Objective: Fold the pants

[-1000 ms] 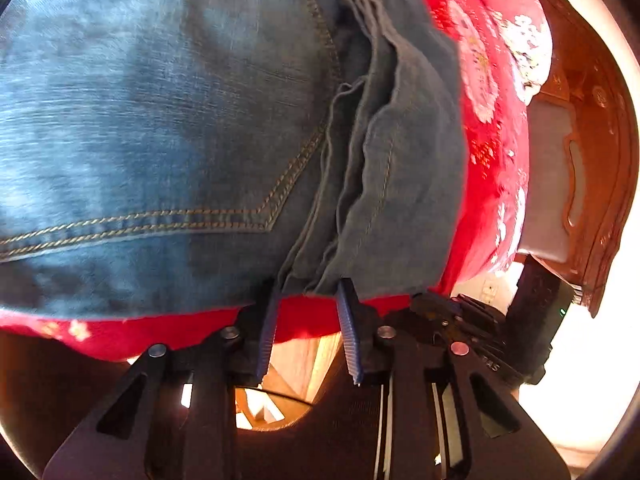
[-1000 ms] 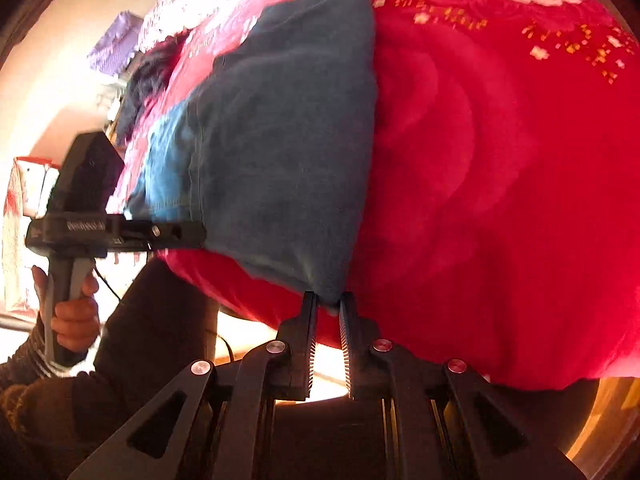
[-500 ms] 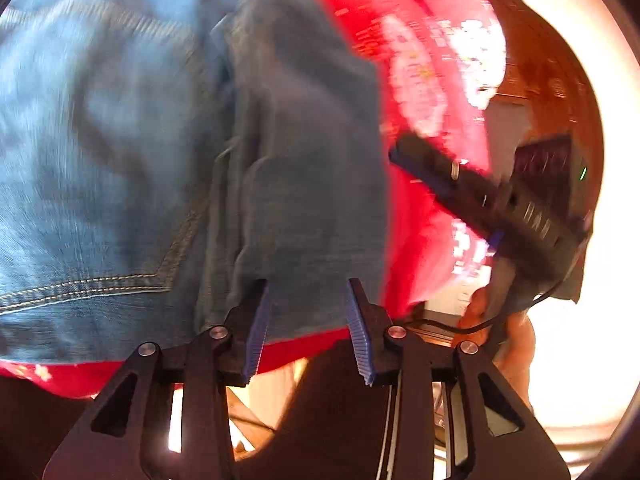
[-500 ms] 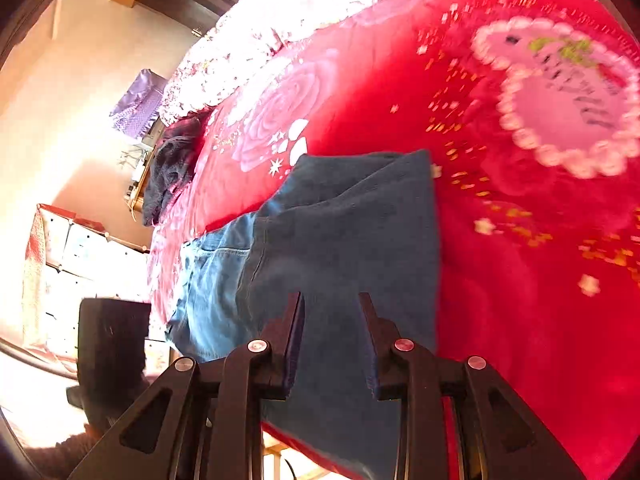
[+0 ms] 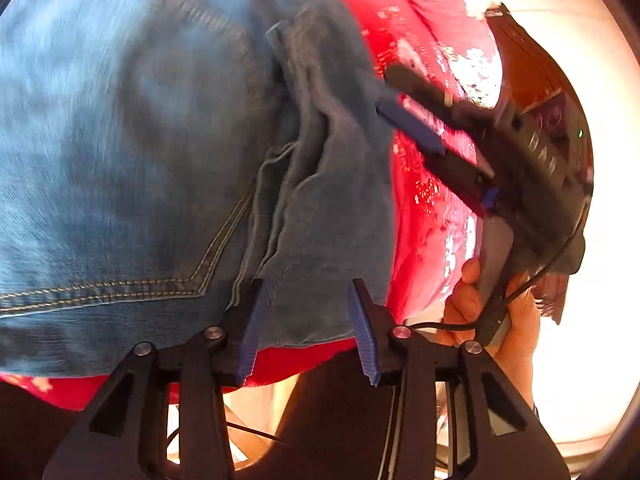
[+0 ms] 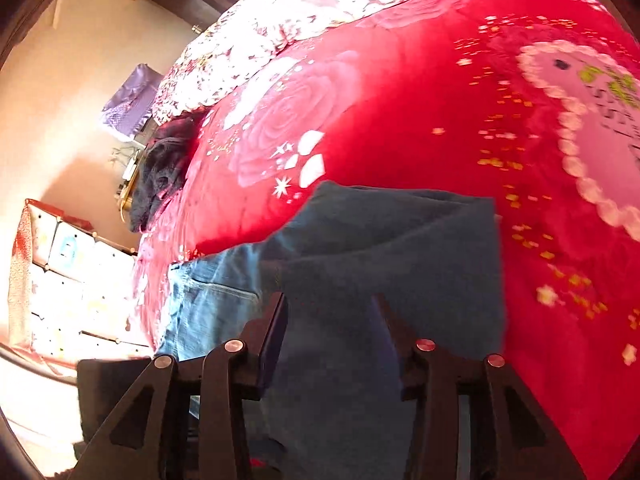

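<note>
Covering the bed: red floral bedspread, large rose print and a pale heart-shaped motif at right, white-patterned section toward the far end. Left in the right wrist view: pale wall, white cube storage unit with a red-patterned cloth on its side, purple bag further back, dark garment heaped at the bed's left edge. Right in the left wrist view: dark wooden furniture, bright overexposed light beyond.

Lying folded on the bedspread near its front edge: jeans. Blue denim, lighter wash on the seat panel with tan double stitching along a back pocket edge; darker layers stacked over it toward the right, several raw edges bunched in ridges. Same jeans in the right wrist view: dark top layer with a straight right-hand fold edge, lighter panel showing at left.

Left tool: jaws spread, hovering at the jeans' near edge, nothing pinched. Right tool: seen over the jeans' right edge, held by a bare hand; from its own camera, right tool jaws spread above the dark denim, gripping nothing.
</note>
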{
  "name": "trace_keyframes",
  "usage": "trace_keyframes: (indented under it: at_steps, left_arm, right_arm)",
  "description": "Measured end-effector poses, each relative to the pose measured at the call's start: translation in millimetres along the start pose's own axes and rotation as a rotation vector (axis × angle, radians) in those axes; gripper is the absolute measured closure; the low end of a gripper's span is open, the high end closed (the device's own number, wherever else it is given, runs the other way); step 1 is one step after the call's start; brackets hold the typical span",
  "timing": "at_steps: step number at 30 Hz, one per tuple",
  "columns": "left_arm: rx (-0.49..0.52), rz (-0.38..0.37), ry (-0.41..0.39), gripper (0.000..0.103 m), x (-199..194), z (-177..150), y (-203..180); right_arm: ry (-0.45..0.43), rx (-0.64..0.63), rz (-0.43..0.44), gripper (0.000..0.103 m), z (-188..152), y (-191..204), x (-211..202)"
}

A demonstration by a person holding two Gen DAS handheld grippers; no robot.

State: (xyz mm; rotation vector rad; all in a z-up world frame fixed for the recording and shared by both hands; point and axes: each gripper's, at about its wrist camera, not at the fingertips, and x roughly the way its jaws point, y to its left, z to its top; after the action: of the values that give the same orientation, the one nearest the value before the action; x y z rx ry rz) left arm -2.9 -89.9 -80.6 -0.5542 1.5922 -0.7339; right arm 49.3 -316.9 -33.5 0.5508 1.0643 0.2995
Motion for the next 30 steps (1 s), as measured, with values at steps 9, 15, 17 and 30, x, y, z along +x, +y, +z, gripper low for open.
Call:
trace_keyframes:
  at_steps: [9,15,17,30]
  left_arm:
    - [0.0,-0.046,-0.006,0.064,-44.8,-6.2,18.7]
    - [-0.037,-0.113,-0.218,0.048,-165.9,-10.5,79.2]
    - [-0.107,-0.089,-0.318,0.04,-204.6,-3.3,111.9]
    - [-0.148,0.02,-0.194,0.039,-222.7,118.5,188.8]
  right_arm:
    - [0.079,-0.133,-0.194,0.052,-10.6,39.3,23.7]
    - [0.03,-0.326,-0.131,0.042,-47.3,107.9,2.1]
    - [0.038,-0.41,-0.105,0.042,-63.7,142.0,15.7]
    - [0.142,-0.967,-0.301,0.038,-173.6,294.5,147.1]
